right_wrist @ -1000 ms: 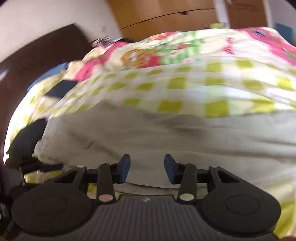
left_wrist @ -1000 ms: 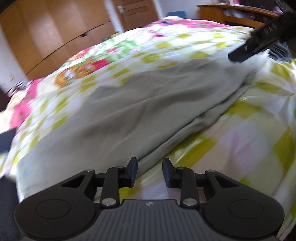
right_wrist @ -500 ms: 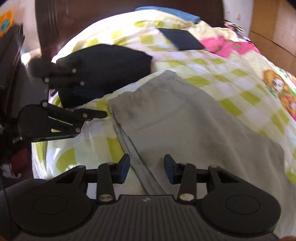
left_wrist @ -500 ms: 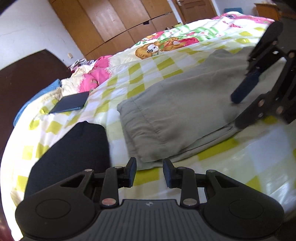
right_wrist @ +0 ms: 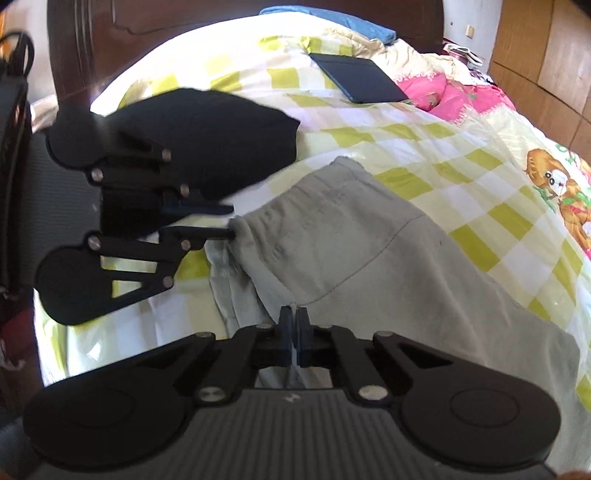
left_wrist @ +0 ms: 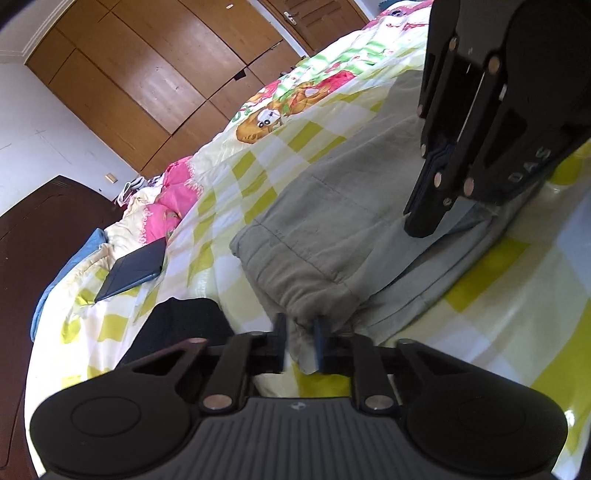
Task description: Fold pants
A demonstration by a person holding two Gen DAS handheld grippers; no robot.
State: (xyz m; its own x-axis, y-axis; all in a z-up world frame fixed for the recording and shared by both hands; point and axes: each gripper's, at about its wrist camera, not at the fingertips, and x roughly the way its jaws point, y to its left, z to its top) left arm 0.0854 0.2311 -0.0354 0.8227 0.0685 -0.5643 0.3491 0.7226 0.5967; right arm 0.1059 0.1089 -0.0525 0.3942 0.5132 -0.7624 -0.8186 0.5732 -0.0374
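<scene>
Grey-green pants lie folded lengthwise on the checked bedspread, waistband toward the headboard; they also show in the right wrist view. My left gripper has its fingers around the waistband's near corner, with a gap still between them. It shows in the right wrist view at the waistband corner. My right gripper is shut on the pants' near edge, further down from the waistband. It appears in the left wrist view pressed down on the pants.
A folded black garment lies beside the waistband. A dark tablet and a blue cloth lie near the dark headboard. Pink bedding is bunched further along. Wooden wardrobes stand behind the bed.
Both grippers moved in on the pants. The right gripper went from open to shut on the near edge. The left gripper reached the waistband corner and narrowed around it.
</scene>
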